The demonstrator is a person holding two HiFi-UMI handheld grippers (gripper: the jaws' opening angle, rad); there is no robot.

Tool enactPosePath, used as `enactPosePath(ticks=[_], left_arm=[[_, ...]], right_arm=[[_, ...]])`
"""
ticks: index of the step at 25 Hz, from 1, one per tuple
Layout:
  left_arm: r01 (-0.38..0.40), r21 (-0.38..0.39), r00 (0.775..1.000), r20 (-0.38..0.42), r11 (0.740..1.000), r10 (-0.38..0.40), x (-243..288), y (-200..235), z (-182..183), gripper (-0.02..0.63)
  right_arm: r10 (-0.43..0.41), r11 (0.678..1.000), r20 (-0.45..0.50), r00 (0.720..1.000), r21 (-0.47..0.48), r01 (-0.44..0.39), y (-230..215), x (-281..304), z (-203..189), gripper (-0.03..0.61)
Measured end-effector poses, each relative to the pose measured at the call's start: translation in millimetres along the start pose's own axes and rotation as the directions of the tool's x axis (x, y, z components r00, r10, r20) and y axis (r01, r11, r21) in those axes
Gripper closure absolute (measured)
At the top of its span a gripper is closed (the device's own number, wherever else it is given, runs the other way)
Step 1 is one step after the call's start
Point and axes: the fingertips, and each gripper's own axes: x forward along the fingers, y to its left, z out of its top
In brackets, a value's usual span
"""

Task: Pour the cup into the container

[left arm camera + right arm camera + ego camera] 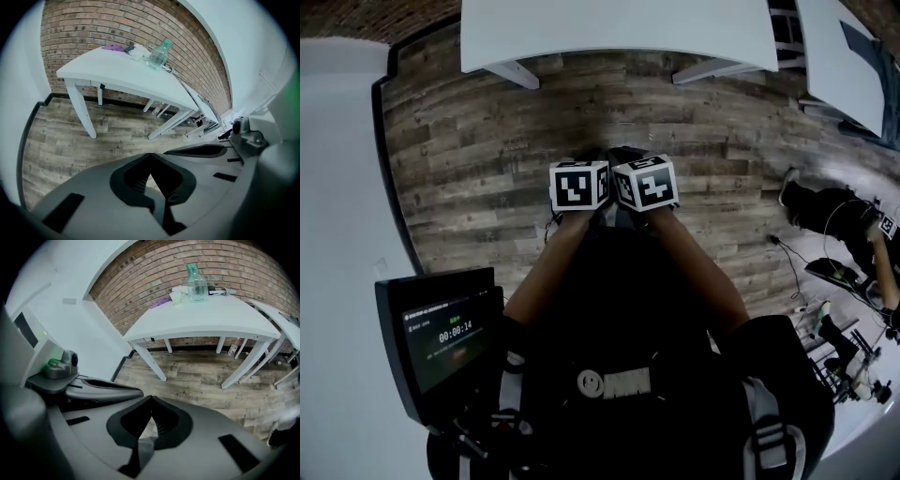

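Observation:
A clear green-tinted container (159, 53) (196, 283) stands on the far side of a white table (117, 72) (206, 317) (619, 37). A small white cup (137, 54) (177, 296) sits beside it. Both grippers hang side by side over the wooden floor, well short of the table. The left gripper (586, 164) (150, 155) is shut with nothing between its jaws. The right gripper (633, 161) (151, 399) is also shut and empty. In the head view the tabletop objects are out of sight.
A purple object (114, 47) (161, 302) lies on the table near the cup. A brick wall (154, 268) backs the table. A second white table (848, 56) stands at the right, with cables and gear (834, 216) on the floor. A monitor (441, 333) sits at lower left.

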Motion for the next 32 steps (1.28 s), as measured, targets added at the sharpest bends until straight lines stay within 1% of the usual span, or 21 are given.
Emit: enactPosePath(ticks=[6, 11, 14, 18, 21, 23, 25, 29, 32], left_arm=[[-0.012, -0.008, 1.000, 0.013, 1.000, 0.012, 5.6, 1.6, 26.8, 0.614], [-0.058, 0.014, 0.998, 0.009, 0.998, 0.058, 21.0, 0.7, 59.0, 0.614], [-0.069, 0.020, 0.998, 0.006, 0.997, 0.069, 31.3, -8.5, 81.9, 0.614], [-0.087, 0.041, 0.996, 0.003, 0.995, 0.087, 50.7, -20.8, 131.3, 0.614], [-0.103, 0.044, 0.994, -0.022, 0.994, 0.104, 68.9, -29.8, 174.3, 0.614], [-0.114, 0.051, 0.993, -0.029, 0.992, 0.115, 76.0, -31.1, 196.7, 0.614], [-0.120, 0.052, 0.992, -0.020, 0.991, 0.122, 77.1, -30.3, 207.0, 0.614], [-0.137, 0.051, 0.991, 0.002, 0.989, 0.137, 75.8, -24.5, 215.4, 0.614], [-0.127, 0.055, 0.992, 0.015, 0.990, 0.126, 76.5, -25.7, 221.9, 0.614]], right_arm=[[0.023, 1.000, 0.018, 1.000, -0.013, -0.023, -8.9, 7.5, 25.3, 0.574], [0.042, 0.999, 0.024, 0.999, -0.015, -0.042, -29.8, 8.0, 56.6, 0.574], [0.054, 0.998, 0.029, 0.998, -0.026, -0.054, -47.1, 6.4, 78.7, 0.574], [0.077, 0.997, 0.056, 0.996, -0.002, -0.077, -77.5, 5.8, 123.6, 0.574], [0.092, 0.996, 0.047, 0.995, 0.014, -0.092, -106.4, 6.8, 162.6, 0.574], [0.095, 0.995, 0.044, 0.995, 0.008, -0.095, -118.4, 8.2, 184.3, 0.574], [0.101, 0.995, 0.048, 0.994, -0.005, -0.101, -120.6, 9.1, 195.0, 0.574], [0.112, 0.994, 0.059, 0.992, -0.022, -0.111, -118.2, 12.1, 204.4, 0.574], [0.110, 0.994, 0.068, 0.992, -0.025, -0.109, -119.2, 12.0, 210.3, 0.574]])
